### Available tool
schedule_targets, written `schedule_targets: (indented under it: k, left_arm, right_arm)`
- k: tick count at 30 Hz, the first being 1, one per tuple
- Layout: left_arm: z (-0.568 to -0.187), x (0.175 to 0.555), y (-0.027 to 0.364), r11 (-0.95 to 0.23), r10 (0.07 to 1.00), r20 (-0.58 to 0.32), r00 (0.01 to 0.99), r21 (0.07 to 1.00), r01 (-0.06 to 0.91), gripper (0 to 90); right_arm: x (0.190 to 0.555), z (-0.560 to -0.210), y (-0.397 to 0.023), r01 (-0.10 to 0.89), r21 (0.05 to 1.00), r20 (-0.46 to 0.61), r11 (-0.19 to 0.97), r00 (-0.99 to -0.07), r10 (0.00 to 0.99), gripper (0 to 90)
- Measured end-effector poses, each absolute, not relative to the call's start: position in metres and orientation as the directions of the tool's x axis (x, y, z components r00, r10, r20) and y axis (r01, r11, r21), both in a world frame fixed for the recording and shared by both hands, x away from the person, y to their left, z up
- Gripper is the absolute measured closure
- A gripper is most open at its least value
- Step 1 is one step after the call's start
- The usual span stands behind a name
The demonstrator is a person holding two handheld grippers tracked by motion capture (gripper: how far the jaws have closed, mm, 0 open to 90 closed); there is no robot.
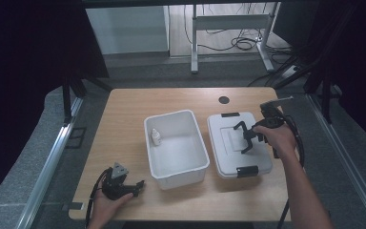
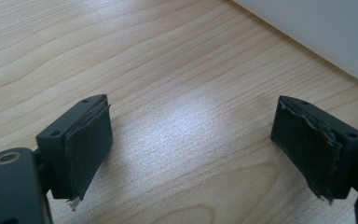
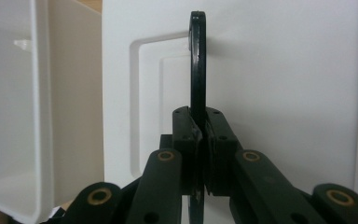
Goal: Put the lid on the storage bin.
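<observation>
Over lid, right gripper jaws clenched on black handle; left gripper jaws released

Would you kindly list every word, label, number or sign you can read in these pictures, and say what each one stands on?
No readable text anywhere.
Small white bottle in the open bin: any label is too small to read.
Lid and its handle: plain, no marking.

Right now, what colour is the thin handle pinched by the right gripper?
Black; the thin handle shows best in the right gripper view.
</observation>
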State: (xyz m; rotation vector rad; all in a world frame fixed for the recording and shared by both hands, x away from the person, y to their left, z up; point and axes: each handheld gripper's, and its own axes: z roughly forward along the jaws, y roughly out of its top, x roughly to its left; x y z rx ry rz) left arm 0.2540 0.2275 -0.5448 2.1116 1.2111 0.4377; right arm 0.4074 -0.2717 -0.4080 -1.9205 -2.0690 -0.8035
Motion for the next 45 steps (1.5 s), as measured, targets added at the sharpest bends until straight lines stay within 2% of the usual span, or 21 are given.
schedule_targets:
  k: [26, 45]
  left_arm:
    - [-0.545, 0.254, 0.227, -0.355, 0.857, -0.034, 0.515, 0.686, 0.635, 12.2]
    - [-0.545, 0.254, 0.228, -0.358, 0.856, -0.033, 0.517, 0.684, 0.636, 12.3]
  right_arm:
    - [0.395, -0.366, -0.271, 0.951, 0.310, 0.558, -0.001, -0.181, 0.810, 84.8]
    - [0.390, -0.330, -0.253, 0.937, 0.349, 0.562, 0.012, -0.219, 0.797, 84.7]
